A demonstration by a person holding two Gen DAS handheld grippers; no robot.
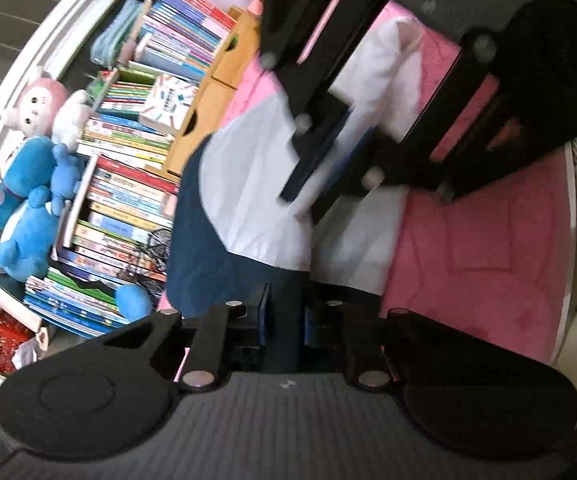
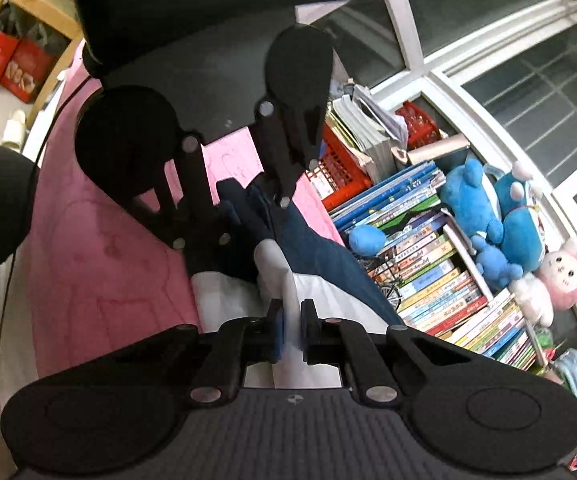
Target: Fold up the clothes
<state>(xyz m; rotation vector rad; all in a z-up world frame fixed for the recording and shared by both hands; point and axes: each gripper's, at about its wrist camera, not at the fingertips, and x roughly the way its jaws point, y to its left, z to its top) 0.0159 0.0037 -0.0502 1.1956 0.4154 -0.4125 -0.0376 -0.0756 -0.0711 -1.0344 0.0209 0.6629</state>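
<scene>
A white and navy garment (image 1: pixel 248 184) lies stretched over a pink bed cover (image 1: pixel 488 260). My left gripper (image 1: pixel 286 312) is shut on its navy part, at the bottom of the left wrist view. My right gripper (image 1: pixel 328 160) reaches in from the upper right, its blue pads clamped on white cloth. In the right wrist view my right gripper (image 2: pixel 292 328) pinches a white fold of the garment (image 2: pixel 320 256). Opposite it, my left gripper (image 2: pixel 244 216) grips navy cloth above the pink bed cover (image 2: pixel 88 240). The two grippers face each other, close together.
Stacks of books (image 1: pixel 128 200) and blue and pink plush toys (image 1: pixel 28 200) line the window side of the bed. A wooden drawer box (image 1: pixel 208 112) stands beyond them. A red basket (image 2: pixel 340 168) sits by the books (image 2: pixel 428 272). A wooden table with red boxes (image 2: pixel 8 60) stands off the bed.
</scene>
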